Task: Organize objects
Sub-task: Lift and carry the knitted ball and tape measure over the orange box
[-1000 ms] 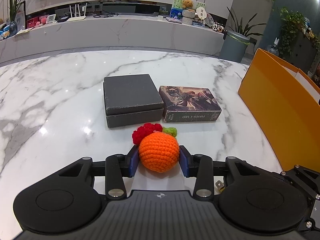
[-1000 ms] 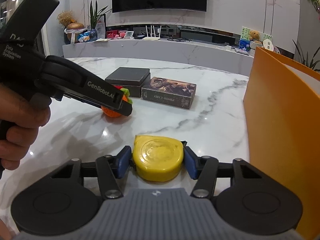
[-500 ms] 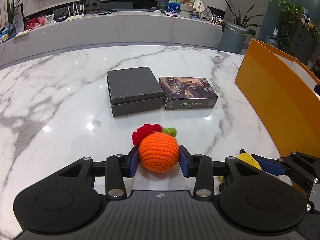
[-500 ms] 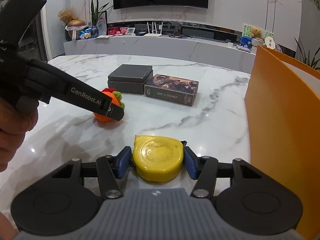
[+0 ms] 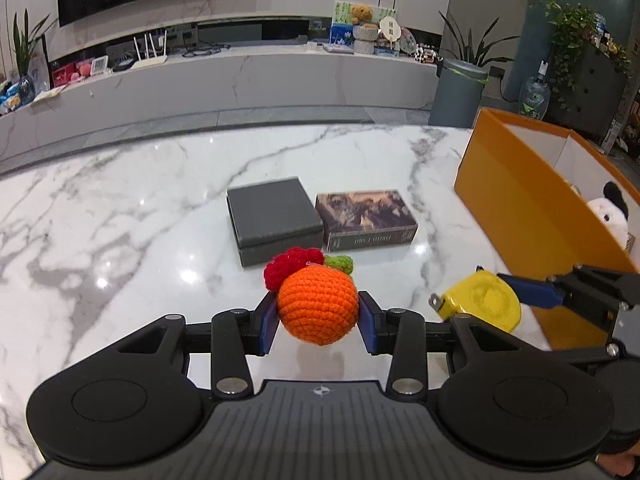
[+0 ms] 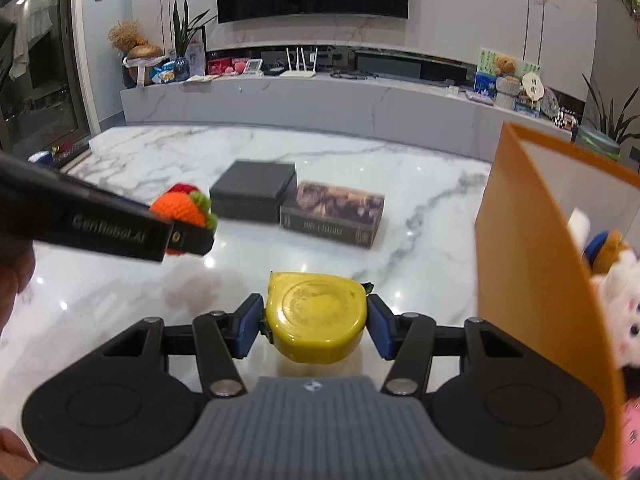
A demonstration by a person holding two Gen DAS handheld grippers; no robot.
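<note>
A: so what's around? Mid-frame in the left wrist view there's a dark grey lidded box with a printed card box right beside it on the marble table; the orange storage box fills the right side, plush toys peeking out of it; nothing sits between the grippers and that box.

B: and the claws? Left gripper is clamped on the crocheted orange, lower centre; right gripper is clamped on the yellow tape measure, lower centre of its own view.

A: changed from a second ago? Both are lifted higher now; the orange box's inside shows where only its outer wall did; the tape measure has come into the left view at lower right.

B: any text? "GenRobot.AI" on the left gripper's side, blurry; the card box lettering is too smeared to read now.
</note>
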